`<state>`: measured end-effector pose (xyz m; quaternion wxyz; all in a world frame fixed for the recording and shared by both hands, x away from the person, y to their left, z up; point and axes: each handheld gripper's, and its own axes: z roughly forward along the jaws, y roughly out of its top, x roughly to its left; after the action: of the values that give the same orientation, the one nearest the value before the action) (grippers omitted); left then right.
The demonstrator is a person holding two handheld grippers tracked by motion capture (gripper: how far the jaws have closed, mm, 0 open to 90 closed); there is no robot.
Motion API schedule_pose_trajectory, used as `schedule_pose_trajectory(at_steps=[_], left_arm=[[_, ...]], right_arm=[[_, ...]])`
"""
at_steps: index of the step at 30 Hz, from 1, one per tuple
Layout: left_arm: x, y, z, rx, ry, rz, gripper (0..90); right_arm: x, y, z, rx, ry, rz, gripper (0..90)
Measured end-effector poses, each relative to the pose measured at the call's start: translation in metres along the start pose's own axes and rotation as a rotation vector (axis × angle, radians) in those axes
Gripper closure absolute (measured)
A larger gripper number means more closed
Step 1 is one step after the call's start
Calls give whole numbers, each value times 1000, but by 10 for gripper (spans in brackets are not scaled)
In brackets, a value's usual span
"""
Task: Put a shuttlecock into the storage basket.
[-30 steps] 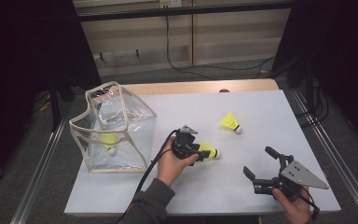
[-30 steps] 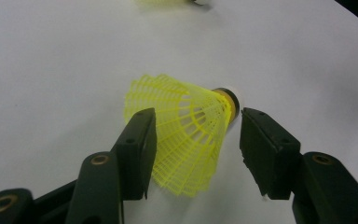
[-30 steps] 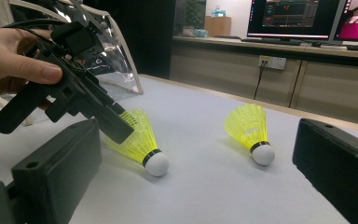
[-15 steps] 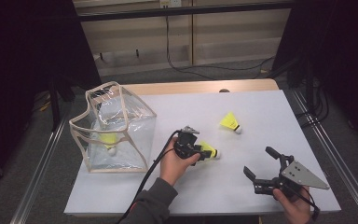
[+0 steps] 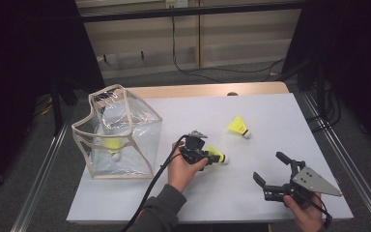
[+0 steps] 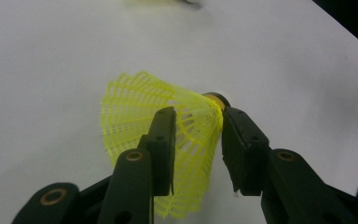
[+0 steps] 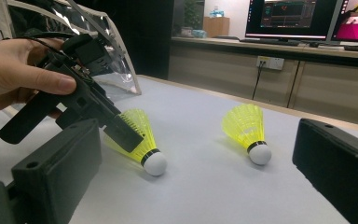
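The left claw [image 5: 211, 155] had just been closing, its jaws astride the yellow skirt of the shuttlecock [image 6: 168, 126] at table centre, cork toward three o'clock, pads at the mesh. Right claw [image 5: 270, 171] hovered spread at five o'clock, empty.
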<state>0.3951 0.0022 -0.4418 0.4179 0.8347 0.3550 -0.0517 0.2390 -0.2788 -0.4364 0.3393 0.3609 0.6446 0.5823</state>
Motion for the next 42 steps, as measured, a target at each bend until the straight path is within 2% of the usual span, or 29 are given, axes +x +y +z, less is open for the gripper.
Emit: schedule_pose_trajectory(at_steps=[5, 13, 23, 30, 42], left_arm=[[-2, -1, 4, 9, -23, 1, 697], [-4, -2, 7, -4, -43, -8, 757], [-5, -3, 5, -25, -51, -2, 824], [-5, -3, 3, -38, -47, -6, 833], [-7, 1, -6, -21, -50, -10, 837]], right_arm=[[-1, 0, -1, -4, -4, -2, 10], [-2, 0, -4, -4, -8, -3, 10], [-1, 0, -3, -3, -7, -4, 10], [-1, 1, -1, -1, -3, -4, 10], [-2, 0, 0, -2, 2, 0, 10]])
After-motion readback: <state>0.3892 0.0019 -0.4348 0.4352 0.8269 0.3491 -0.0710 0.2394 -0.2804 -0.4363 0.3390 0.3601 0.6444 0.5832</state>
